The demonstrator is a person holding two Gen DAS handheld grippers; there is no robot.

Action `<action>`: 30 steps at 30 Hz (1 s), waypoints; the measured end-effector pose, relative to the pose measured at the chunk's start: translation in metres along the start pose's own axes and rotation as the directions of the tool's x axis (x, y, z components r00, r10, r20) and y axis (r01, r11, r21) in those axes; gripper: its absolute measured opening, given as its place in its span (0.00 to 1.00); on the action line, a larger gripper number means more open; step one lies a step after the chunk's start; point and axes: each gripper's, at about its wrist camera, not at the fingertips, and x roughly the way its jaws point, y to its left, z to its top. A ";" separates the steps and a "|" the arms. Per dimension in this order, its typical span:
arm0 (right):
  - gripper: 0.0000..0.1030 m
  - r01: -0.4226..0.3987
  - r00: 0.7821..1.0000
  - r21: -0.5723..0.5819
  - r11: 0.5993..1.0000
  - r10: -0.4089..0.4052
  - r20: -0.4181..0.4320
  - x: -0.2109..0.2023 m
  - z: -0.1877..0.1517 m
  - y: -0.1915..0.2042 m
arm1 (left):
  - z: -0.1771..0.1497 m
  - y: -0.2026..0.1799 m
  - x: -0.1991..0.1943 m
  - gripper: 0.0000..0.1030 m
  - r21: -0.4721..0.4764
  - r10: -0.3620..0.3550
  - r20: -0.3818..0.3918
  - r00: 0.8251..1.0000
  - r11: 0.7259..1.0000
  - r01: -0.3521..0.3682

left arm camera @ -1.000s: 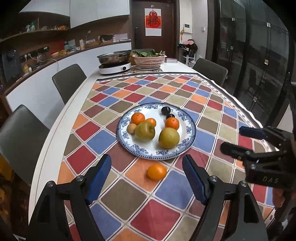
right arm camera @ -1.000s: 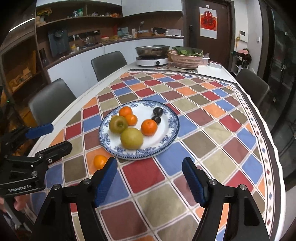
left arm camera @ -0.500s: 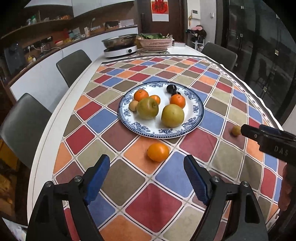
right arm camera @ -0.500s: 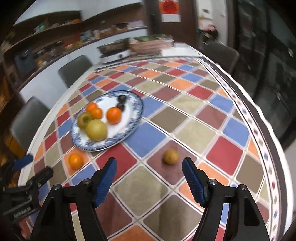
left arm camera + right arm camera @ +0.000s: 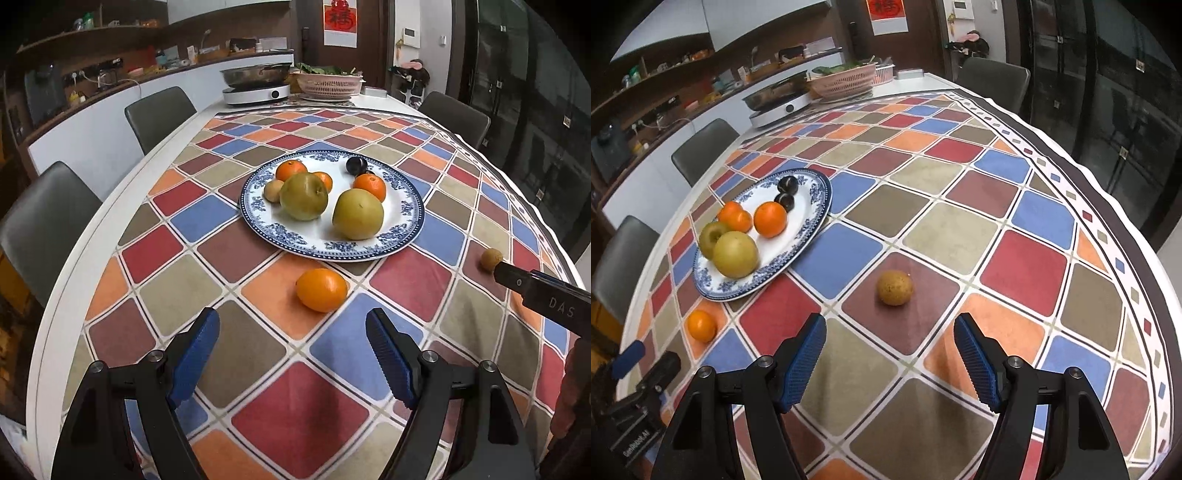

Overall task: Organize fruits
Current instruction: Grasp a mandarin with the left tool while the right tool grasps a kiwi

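Note:
A blue-patterned white plate [image 5: 402, 243] [image 5: 816, 214] holds two green pears, several oranges, a small tan fruit and two dark plums. A loose orange [image 5: 321, 290] [image 5: 701, 325] lies on the cloth just in front of the plate. My left gripper [image 5: 293, 341] stands open right behind that orange, nothing between its blue pads. A small brown fruit [image 5: 895, 287] [image 5: 491, 259] lies alone to the plate's right. My right gripper [image 5: 890, 345] is open just short of it, empty.
The table carries a chequered cloth [image 5: 332, 406] with its curved edge at left and right. At the far end stand a hotplate with a pan [image 5: 256, 92] and a pink basket of greens [image 5: 330, 85]. Grey chairs [image 5: 159, 110] line the sides.
Both grippers have sunk toward the table. The left one has closed in on the loose orange. The right one has swung right, from the plate to the small brown fruit.

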 end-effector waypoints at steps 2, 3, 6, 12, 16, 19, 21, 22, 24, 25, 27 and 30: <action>0.65 0.012 1.000 -0.013 1.000 -0.012 0.004 0.004 0.001 0.001 | 0.001 0.000 0.005 0.76 0.007 -0.002 -0.010 1.000 1.000 0.002; 0.65 0.017 1.000 -0.017 1.000 -0.017 0.004 0.007 0.001 0.001 | 0.002 -0.001 0.009 0.72 0.006 -0.013 -0.020 1.000 1.000 0.013; 0.59 0.016 1.000 -0.017 1.000 -0.016 -0.007 0.014 0.005 -0.001 | 0.006 -0.004 0.018 0.70 0.005 -0.036 -0.032 0.999 0.999 0.037; 0.48 0.013 0.999 -0.011 1.000 -0.013 -0.035 0.030 0.011 -0.005 | 0.013 -0.007 0.034 0.59 0.008 -0.050 -0.053 0.997 0.999 0.051; 0.44 0.018 0.999 -0.024 1.000 -0.019 -0.043 0.039 0.012 -0.004 | 0.013 -0.006 0.045 0.52 -0.014 -0.083 -0.091 0.992 0.997 0.082; 0.39 0.026 0.999 -0.038 0.999 -0.027 -0.034 0.041 0.014 -0.002 | 0.013 -0.008 0.049 0.50 -0.011 -0.082 -0.093 0.992 0.997 0.082; 0.39 0.024 0.999 -0.039 0.999 -0.025 -0.032 0.041 0.015 -0.003 | 0.013 -0.009 0.050 0.45 -0.010 -0.089 -0.097 0.991 0.996 0.089; 0.38 0.024 0.999 -0.040 0.999 -0.025 -0.031 0.042 0.016 -0.003 | 0.013 -0.009 0.050 0.41 -0.008 -0.094 -0.097 0.991 0.996 0.094; 0.35 0.023 0.999 -0.043 0.999 -0.024 -0.027 0.042 0.017 -0.003 | 0.013 -0.009 0.051 0.37 -0.006 -0.099 -0.100 0.990 0.995 0.099; 0.32 0.020 0.999 -0.049 0.999 -0.021 -0.026 0.043 0.018 -0.003 | 0.014 -0.009 0.051 0.37 -0.005 -0.100 -0.100 0.990 0.995 0.100; 0.26 0.018 1.000 -0.055 0.998 -0.020 -0.024 0.043 0.018 -0.002 | 0.014 -0.009 0.051 0.37 -0.008 -0.103 -0.100 0.990 0.995 0.102; 0.26 0.020 0.999 -0.064 0.998 -0.021 -0.024 0.042 0.017 -0.001 | 0.014 -0.009 0.048 0.37 0.000 -0.104 -0.094 0.990 0.995 0.104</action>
